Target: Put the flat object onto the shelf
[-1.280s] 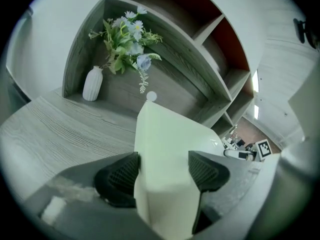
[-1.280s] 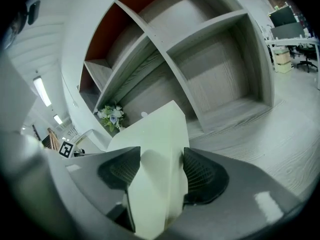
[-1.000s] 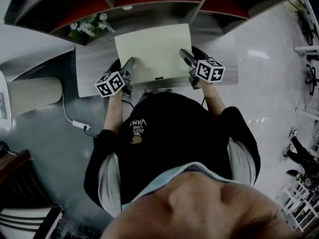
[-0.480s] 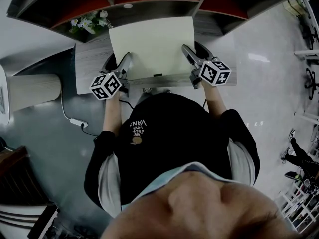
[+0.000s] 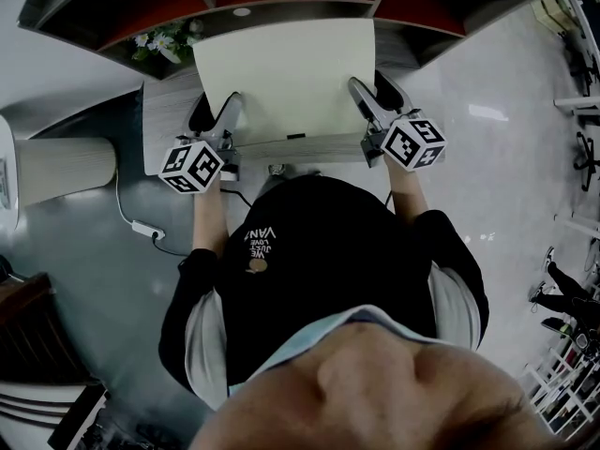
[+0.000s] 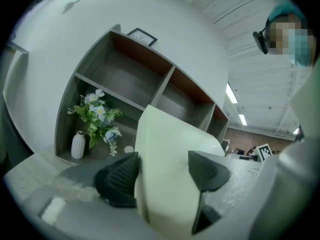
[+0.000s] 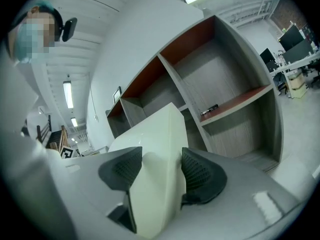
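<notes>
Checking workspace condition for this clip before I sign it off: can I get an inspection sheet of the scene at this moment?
Surface: grey wood-grain table in front of the shelf.
Job's things: pale flat object, held tilted with its far edge towards the shelf.
Clutter: vase of flowers in a lower left compartment; small dark item on a shelf board.
Grippers: left claw clamped on the flat object's left side; right claw on its right side, jaws closing on it.
Cables: white cable on the floor, left of the person.
Surroundings: pale pillar; glossy floor.
</notes>
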### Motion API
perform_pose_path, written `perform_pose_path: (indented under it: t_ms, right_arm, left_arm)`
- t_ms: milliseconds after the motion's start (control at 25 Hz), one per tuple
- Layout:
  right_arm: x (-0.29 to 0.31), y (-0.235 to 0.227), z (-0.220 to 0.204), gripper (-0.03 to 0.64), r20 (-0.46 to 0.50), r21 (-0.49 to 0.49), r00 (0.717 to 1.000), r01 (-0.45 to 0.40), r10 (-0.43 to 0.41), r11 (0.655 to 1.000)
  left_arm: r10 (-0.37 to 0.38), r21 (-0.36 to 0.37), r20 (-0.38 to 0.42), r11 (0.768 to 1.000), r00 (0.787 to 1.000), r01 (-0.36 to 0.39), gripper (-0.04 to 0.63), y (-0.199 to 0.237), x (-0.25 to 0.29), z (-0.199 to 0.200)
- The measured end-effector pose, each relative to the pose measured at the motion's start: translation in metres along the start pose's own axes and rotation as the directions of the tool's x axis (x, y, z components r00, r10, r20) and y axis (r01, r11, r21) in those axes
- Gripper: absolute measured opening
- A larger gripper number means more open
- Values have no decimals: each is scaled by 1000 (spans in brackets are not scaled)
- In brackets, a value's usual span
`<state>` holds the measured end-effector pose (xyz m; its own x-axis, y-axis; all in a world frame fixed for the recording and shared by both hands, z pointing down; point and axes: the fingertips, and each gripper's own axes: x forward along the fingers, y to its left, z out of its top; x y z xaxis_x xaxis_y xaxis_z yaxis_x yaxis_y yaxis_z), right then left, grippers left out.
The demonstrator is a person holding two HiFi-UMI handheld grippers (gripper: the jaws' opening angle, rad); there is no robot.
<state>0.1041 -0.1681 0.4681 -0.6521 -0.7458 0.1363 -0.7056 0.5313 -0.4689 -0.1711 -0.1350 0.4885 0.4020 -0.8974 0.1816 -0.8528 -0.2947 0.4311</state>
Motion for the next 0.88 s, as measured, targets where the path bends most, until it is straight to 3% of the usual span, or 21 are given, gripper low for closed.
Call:
perform_pose_path:
  t_ms: [880]
  right_arm:
    - [-19,53,84,229,217,-109,973,-54,77,993]
  left_arm:
    - [-105,134,196,988,975,80,313,-37,-21,87]
